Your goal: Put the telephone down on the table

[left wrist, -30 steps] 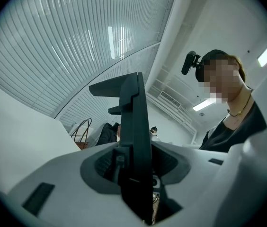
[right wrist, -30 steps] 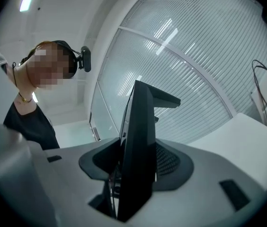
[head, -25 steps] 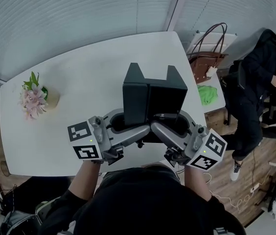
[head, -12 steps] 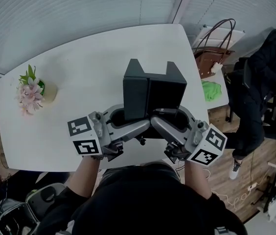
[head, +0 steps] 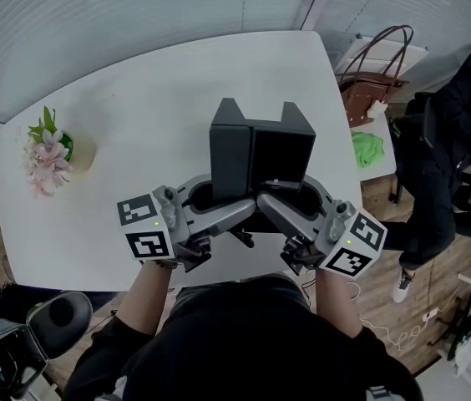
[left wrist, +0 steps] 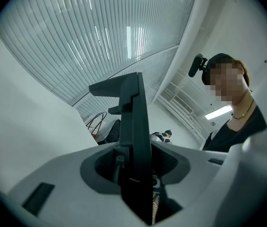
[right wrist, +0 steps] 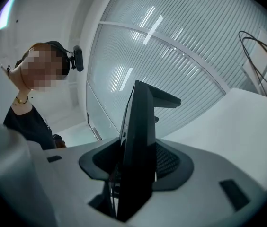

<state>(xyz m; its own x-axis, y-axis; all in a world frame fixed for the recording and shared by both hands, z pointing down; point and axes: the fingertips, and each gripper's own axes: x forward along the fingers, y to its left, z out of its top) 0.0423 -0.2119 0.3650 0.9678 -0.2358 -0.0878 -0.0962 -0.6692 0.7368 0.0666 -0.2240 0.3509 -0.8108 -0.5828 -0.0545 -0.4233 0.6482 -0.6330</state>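
The telephone (head: 260,153) is a black, boxy set with two raised corners, held over the white table (head: 135,98) near its front right part. My left gripper (head: 234,213) is shut on its near left side and my right gripper (head: 276,209) on its near right side. In the left gripper view the telephone (left wrist: 136,126) stands as a thin dark slab between the grey jaws of the left gripper (left wrist: 136,176). The right gripper view shows the same slab of the telephone (right wrist: 140,126) clamped in the right gripper (right wrist: 133,174). Whether its underside touches the table is hidden.
A small pot of pink flowers (head: 52,153) stands at the table's left end. Beyond the right edge are a brown handbag (head: 369,90), a green item (head: 369,150) and a seated person in dark clothes (head: 453,140). A dark chair (head: 18,349) sits at the lower left.
Both grippers and the telephone between them have sunk a little toward the table. The grip has not changed.
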